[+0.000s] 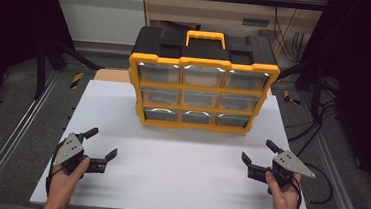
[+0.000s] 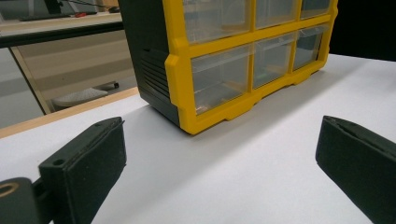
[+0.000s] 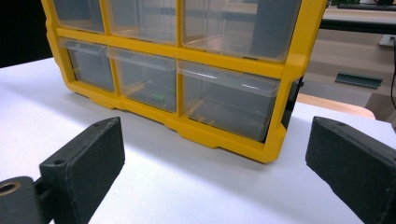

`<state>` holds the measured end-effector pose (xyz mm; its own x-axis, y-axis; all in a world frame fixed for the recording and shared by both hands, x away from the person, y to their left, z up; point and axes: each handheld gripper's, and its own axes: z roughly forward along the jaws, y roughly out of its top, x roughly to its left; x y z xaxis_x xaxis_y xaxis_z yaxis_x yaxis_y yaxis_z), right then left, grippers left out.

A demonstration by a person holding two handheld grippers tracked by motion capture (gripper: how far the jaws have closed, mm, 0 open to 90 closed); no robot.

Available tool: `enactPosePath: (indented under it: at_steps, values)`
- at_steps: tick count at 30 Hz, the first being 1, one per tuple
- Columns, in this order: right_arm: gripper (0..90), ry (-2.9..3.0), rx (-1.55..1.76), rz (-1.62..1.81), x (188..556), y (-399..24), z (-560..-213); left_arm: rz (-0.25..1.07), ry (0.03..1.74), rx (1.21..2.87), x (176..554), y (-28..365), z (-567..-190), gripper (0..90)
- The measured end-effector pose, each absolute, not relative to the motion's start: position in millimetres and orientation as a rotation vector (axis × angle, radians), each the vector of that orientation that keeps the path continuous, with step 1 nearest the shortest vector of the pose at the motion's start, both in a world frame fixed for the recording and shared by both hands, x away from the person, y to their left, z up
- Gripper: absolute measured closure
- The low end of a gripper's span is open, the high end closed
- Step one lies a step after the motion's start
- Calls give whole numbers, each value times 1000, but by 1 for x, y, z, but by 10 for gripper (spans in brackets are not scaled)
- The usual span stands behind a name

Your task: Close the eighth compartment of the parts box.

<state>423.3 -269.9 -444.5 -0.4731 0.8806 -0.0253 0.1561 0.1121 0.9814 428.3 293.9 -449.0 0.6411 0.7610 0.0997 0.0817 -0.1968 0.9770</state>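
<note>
While standing upright at the far middle of the white board: yellow-and-black drawer cabinet, well apart from both grippers.

Cabinet facing: drawer fronts turned toward the near edge, toward the person; black back toward the far side.
Cabinet long axis: running left to right across the board, wider than tall.
Cabinet handle: yellow handle on the black top, lying along the same left-right line.
Drawer count: nine clear drawers, three rows of three, set in a yellow frame.
Drawer contents: something small and green in the bottom middle drawer, seen from the right gripper view; too blurred to name.
Gripper count: two, one per hand.
Left gripper: near the left front corner of the board, jaws spread wide with nothing between them, aimed right and forward at the cabinet's lower left corner.
Left hand: wrapped around the gripper body from behind, forearm entering from the bottom edge.
Right gripper: near the right front corner, jaws likewise spread wide and empty, aimed left and forward at the cabinet's lower right corner.
Right hand: gripping the body from below, forearm rising from the bottom edge.
Height of jaws: low over the board; whether touching it cannot be told.
</note>
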Motion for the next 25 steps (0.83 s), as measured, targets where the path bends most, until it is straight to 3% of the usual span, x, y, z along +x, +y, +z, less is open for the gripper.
enactPosePath:
  at_steps: [25]
  values:
    - [32,1812,954,1450,430,-248,-460,719,751,1612,426,297,-452,12]
